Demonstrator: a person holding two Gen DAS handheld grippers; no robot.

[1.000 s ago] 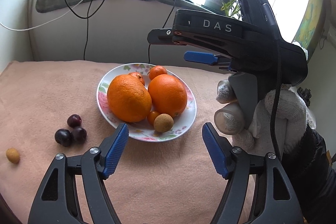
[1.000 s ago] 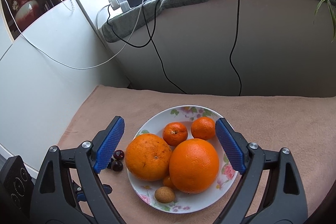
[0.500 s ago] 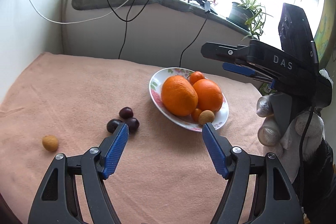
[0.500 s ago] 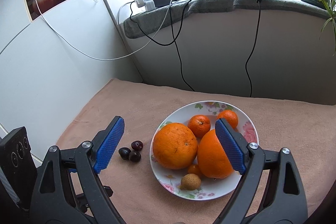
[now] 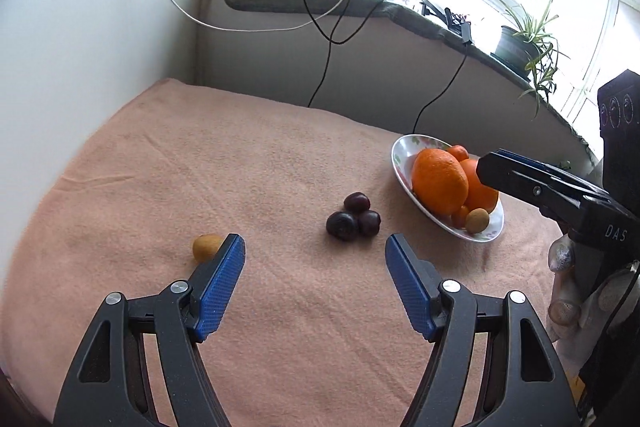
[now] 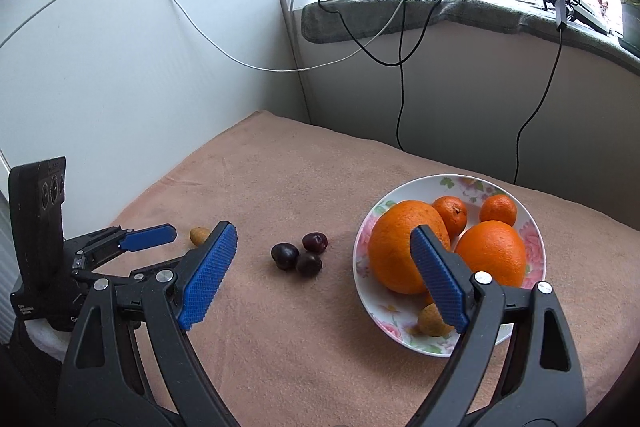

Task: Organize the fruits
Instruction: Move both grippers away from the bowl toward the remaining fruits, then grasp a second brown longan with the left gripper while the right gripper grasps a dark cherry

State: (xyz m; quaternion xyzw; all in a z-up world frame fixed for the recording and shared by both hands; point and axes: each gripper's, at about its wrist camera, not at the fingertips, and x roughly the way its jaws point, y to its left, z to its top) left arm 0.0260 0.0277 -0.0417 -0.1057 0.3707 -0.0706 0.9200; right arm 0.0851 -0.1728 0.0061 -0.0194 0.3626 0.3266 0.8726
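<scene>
cherries (image 5: 352, 214): small, soft, roll easily; pinch gently at the sides, just beside the plate (image 5: 402, 163)
left gripper (image 5: 315, 281): fingers wide, empty
right gripper (image 6: 322, 275): fingers wide, empty

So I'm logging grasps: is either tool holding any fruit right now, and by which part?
Nothing is held. The left tool and right tool are both open and empty.
</scene>
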